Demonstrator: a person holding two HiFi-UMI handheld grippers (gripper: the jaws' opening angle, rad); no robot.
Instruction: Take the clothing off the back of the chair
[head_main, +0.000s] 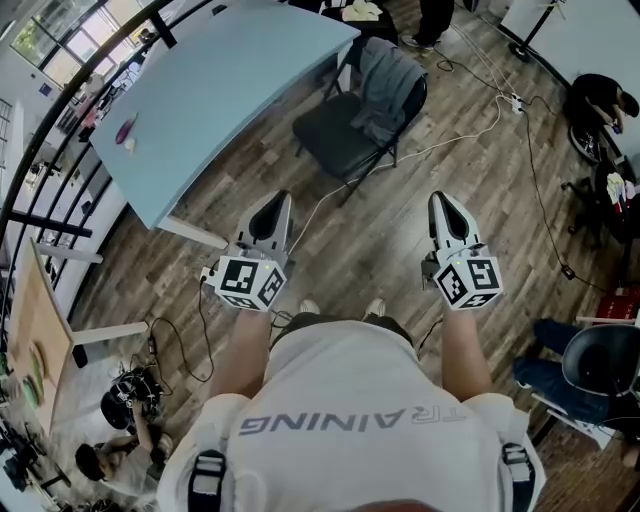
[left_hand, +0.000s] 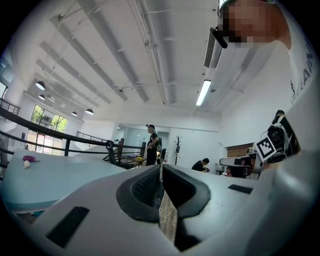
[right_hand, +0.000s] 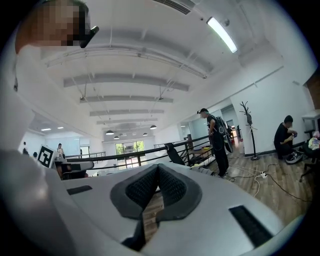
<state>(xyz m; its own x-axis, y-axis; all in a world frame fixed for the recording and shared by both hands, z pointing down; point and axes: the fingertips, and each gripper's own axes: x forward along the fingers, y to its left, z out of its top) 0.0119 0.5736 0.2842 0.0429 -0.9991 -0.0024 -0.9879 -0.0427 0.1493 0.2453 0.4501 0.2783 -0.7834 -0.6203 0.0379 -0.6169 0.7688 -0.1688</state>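
A black chair (head_main: 345, 135) stands on the wooden floor by the corner of the light blue table (head_main: 220, 90). A grey garment (head_main: 388, 85) hangs over the chair's back. Both grippers are held level in front of the person, well short of the chair. My left gripper (head_main: 274, 203) is shut with nothing in it, and my right gripper (head_main: 446, 203) is also shut and empty. In the left gripper view the left gripper (left_hand: 160, 169) shows its pads pressed together. The right gripper (right_hand: 158, 168) looks the same in the right gripper view.
A white cable (head_main: 440, 140) runs across the floor past the chair. A small purple object (head_main: 125, 130) lies on the table. A seated person (head_main: 585, 370) is at the lower right, another person (head_main: 110, 462) crouches at the lower left, and a railing (head_main: 60, 120) runs along the left.
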